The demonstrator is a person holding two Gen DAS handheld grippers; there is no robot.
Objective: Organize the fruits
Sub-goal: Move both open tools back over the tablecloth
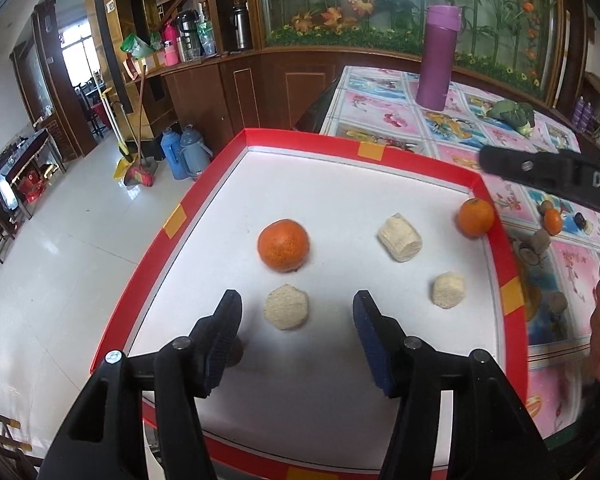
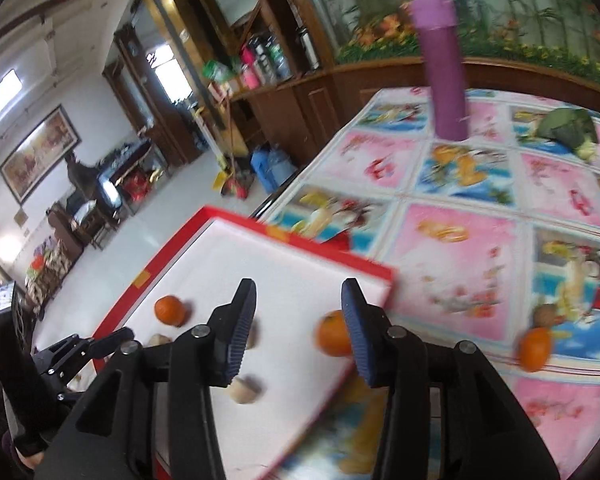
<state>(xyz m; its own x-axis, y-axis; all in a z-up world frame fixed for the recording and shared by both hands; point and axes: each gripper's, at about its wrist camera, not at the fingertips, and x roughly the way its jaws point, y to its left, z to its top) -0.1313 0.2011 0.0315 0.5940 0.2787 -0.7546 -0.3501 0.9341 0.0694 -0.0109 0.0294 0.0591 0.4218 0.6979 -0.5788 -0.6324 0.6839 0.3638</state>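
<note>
Both grippers spread (empty); oranges (image 1: pixel 283 245) in tray (image 1: pixel 380 148).

— We see a red-rimmed tray (image 1: pixel 500 224) whose white floor looks matt and papery, its rim glossy like coated card with yellow tape patches.

— We agree. The large orange mandarin (image 1: pixel 284 245) has a dimpled, faintly shiny peel; the three pale cut cylinders, like the nearest one (image 1: pixel 287 306), look dry, rough and fibrous.

— The left gripper (image 1: pixel 298 322) is smooth black plastic with ribbed blue rubbery pads (image 1: pixel 370 332) and bright metal pins.

— The printed pink-and-blue tablecloth (image 2: pixel 460 248) looks slick, and the purple cylindrical flask (image 1: pixel 438 56) satin-smooth.
</note>
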